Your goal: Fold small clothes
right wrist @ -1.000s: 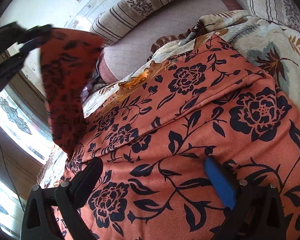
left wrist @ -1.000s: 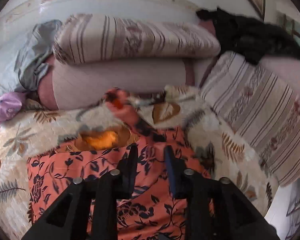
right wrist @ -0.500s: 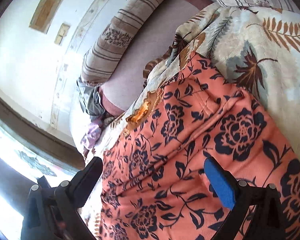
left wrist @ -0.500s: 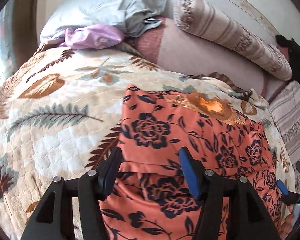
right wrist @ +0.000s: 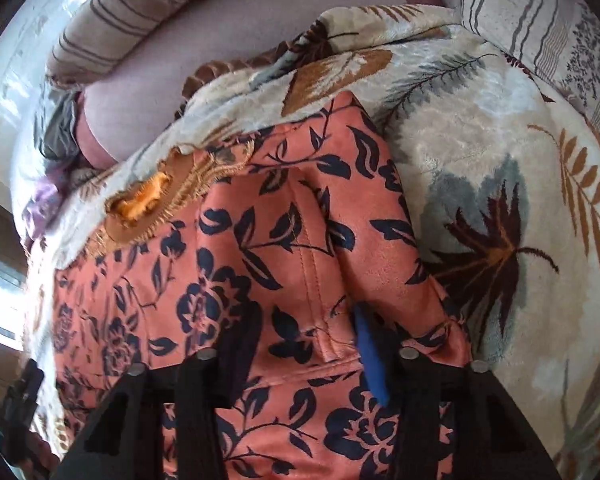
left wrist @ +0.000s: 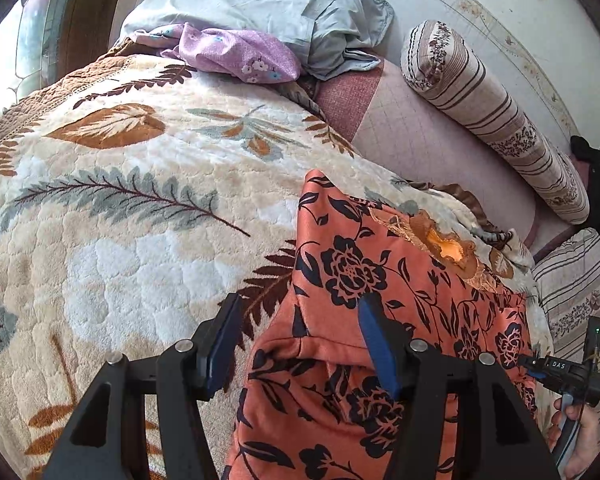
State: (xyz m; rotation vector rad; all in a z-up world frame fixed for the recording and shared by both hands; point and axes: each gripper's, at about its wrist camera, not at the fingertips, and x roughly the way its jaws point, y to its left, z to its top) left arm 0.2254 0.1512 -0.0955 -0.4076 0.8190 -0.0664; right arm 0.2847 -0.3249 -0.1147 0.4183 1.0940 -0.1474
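My left tongs (left wrist: pixel 300 344) stand partly open over the near left edge of the orange floral garment (left wrist: pixel 384 300), a raised fold of it between the pads (left wrist: pixel 374 344) but nothing pinched. My right tongs (right wrist: pixel 304 344) are closing on a stitched ridge of the same garment (right wrist: pixel 260 280) bunched up between the pads; whether the pads press on the cloth yet I cannot tell. The garment lies spread on the leaf-patterned blanket (left wrist: pixel 120 208) that covers the bed, its fringed neckline (left wrist: pixel 448 240) at the far end. Past the blanket lie a striped bolster (left wrist: pixel 496 120), a lilac cloth (left wrist: pixel 236 54) and a grey pillow (left wrist: pixel 260 0) near the wall. In the left view my right hand (left wrist: pixel 580 436) shows at the lower right edge.
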